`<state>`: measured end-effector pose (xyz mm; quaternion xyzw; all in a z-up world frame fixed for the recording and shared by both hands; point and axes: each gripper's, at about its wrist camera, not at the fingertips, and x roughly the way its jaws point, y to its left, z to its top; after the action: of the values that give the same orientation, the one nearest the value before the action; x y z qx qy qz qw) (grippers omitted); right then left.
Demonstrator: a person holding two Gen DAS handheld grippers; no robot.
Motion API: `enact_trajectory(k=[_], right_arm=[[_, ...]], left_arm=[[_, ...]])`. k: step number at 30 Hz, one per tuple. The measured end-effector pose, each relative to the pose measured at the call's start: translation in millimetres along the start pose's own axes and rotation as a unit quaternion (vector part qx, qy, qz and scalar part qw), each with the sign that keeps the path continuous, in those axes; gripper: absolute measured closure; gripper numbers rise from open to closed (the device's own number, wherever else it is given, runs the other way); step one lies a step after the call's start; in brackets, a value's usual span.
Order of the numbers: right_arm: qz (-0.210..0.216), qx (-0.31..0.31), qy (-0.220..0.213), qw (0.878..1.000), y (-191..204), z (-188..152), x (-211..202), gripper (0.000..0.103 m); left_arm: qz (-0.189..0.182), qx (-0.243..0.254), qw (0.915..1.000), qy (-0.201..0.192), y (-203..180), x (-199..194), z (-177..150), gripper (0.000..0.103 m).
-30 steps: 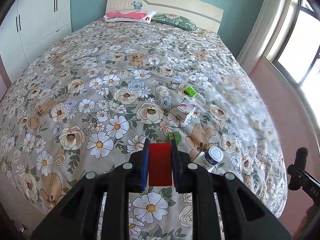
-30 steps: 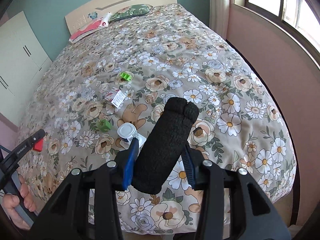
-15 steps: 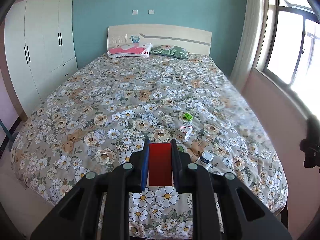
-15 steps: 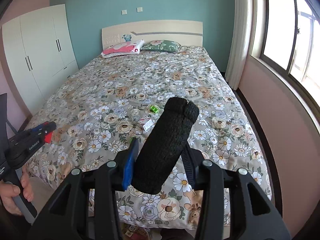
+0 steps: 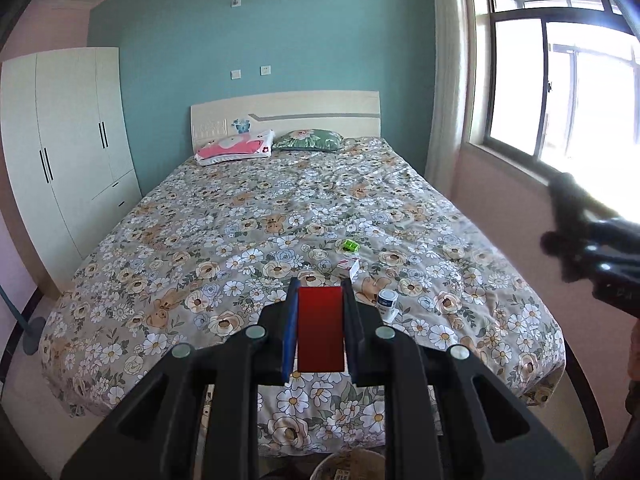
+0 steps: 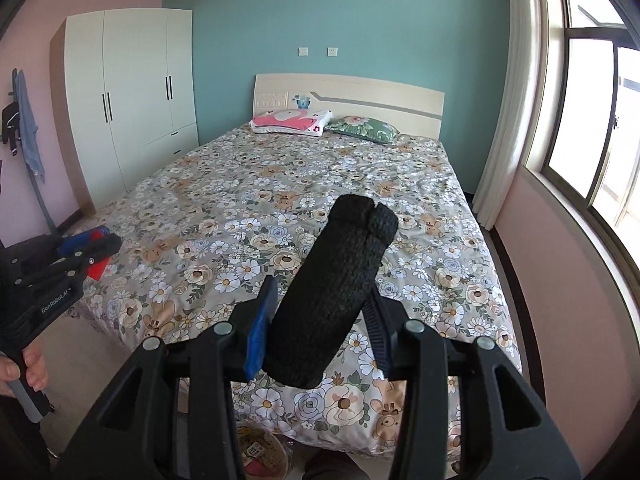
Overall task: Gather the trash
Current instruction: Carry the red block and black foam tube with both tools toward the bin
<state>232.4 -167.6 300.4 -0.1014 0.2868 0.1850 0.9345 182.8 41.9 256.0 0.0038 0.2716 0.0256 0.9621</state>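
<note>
Across the floral bedspread (image 5: 248, 216) lie a green scrap (image 5: 349, 245), small carton (image 5: 349, 267) and white jar (image 5: 387, 301). Left gripper (image 5: 319, 330) clamps a red card (image 5: 320, 328); right gripper (image 6: 320, 320) squeezes a black roll (image 6: 336, 300).

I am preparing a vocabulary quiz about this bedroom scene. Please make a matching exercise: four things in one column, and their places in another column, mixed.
Things:
1. red card
2. black roll
3. white bottle
4. pink pillow

Places:
A. by the headboard
B. in the right claw
C. standing on the bedspread
D. in the left claw

Pairs: 1-D, 2-B, 3-C, 4-A
</note>
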Motion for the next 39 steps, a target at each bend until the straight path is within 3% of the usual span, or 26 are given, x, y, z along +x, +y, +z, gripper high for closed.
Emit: enact_trajectory(k=[7,17,25,39], right_arm=[[0.019,-0.039,0.012,0.999,19.9,-49.8,-10.5,0.059],[0.051,-0.058,0.069,0.995,39.6,-123.0,23.5,0.059],[0.093,-0.065,0.137,0.984,61.6,-185.6,67.5,0.059],[0.154,-0.038,0.275,0.948,96.2,-298.5,170.4,0.059]], left_arm=[[-0.010,0.029,0.9995,0.002,-0.1,-24.4,-45.0,0.081],[-0.041,0.038,0.9959,0.071,3.0,3.7,-127.3,0.081],[-0.062,0.029,0.9902,0.122,12.6,27.3,-186.5,0.081],[-0.095,0.026,0.9622,0.254,3.1,114.4,-284.5,0.081]])
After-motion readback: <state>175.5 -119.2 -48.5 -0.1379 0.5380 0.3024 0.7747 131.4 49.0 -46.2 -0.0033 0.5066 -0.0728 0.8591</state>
